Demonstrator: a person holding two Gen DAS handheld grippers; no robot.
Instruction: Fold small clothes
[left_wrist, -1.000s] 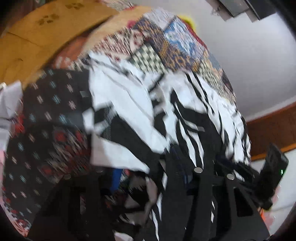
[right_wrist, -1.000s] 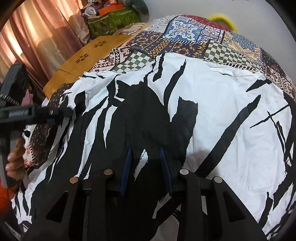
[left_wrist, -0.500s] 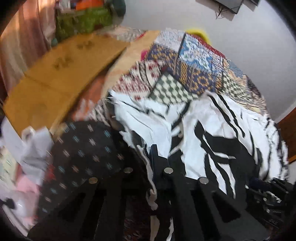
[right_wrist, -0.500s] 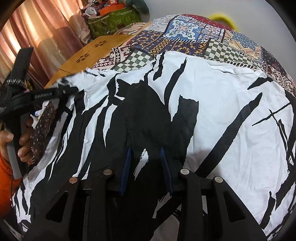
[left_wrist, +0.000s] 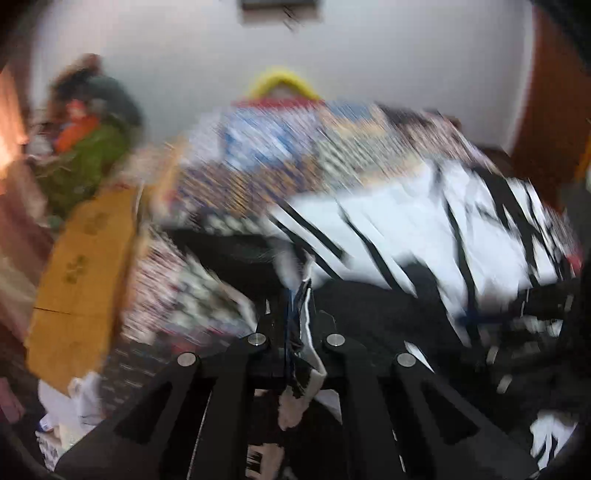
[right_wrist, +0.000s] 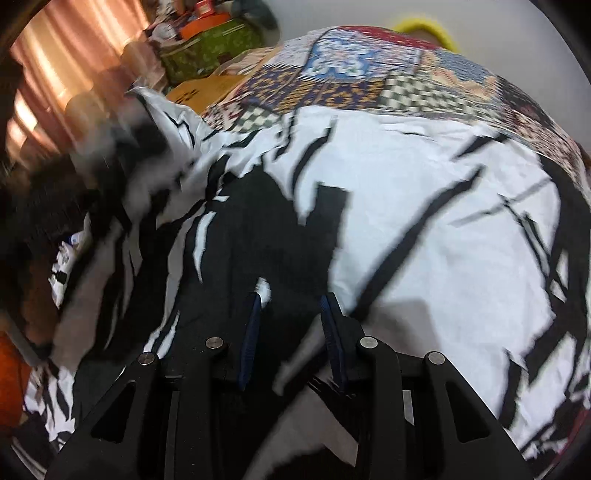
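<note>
The whole left wrist view is smeared by motion, so the patchwork bedspread (left_wrist: 280, 155) and the green heap (left_wrist: 92, 158) by the wall are only streaks of colour. In the right wrist view the left gripper (right_wrist: 110, 147) is a grey-black blur, its jaws unreadable there. The black-and-white garment (right_wrist: 424, 221) runs past the picture's right and lower edges.

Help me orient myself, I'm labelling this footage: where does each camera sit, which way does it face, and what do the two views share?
Left wrist: on the left gripper, looking down along its fingers, which are shut on an edge of the black-and-white garment; blurred, with the patchwork bedcover beyond. No hand shows.
Right wrist: on the right gripper, tilted down at the same garment, cloth bunched between its blue pads.
Shared: garment, bedcover, yellow object by the wall.
</note>
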